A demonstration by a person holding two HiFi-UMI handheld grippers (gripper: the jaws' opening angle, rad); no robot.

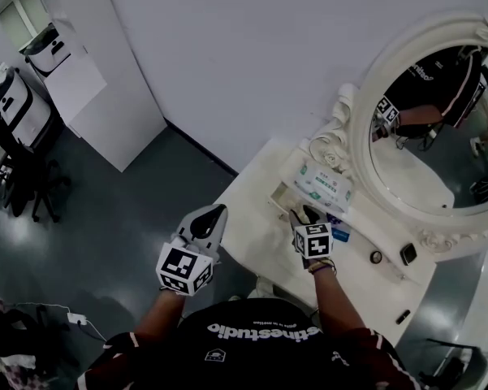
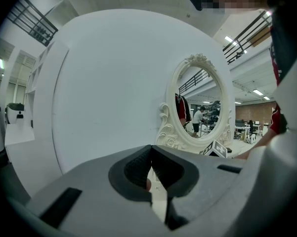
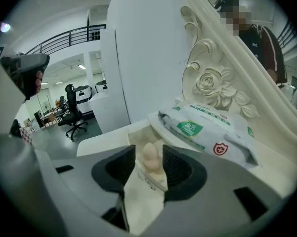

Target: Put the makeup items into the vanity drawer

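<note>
A cream, gourd-shaped makeup sponge (image 3: 150, 157) lies in the small open drawer (image 3: 134, 130) on top of the white vanity (image 1: 256, 210). My right gripper (image 3: 148, 150) is open, its jaws either side of the sponge with gaps showing. In the head view the right gripper (image 1: 306, 214) points down into that drawer (image 1: 281, 195), just in front of a pack of wet wipes (image 1: 323, 187). My left gripper (image 1: 218, 212) hangs off the vanity's left edge, over the floor. In its own view the left gripper (image 2: 150, 152) has its tips together and holds nothing.
The oval mirror (image 1: 422, 136) with its ornate white frame rises behind the wipes (image 3: 207, 130). Small dark items (image 1: 376, 257) and a blue one (image 1: 339, 233) lie on the vanity to the right. An office chair (image 1: 24, 177) and white cabinets (image 1: 73, 80) stand at far left.
</note>
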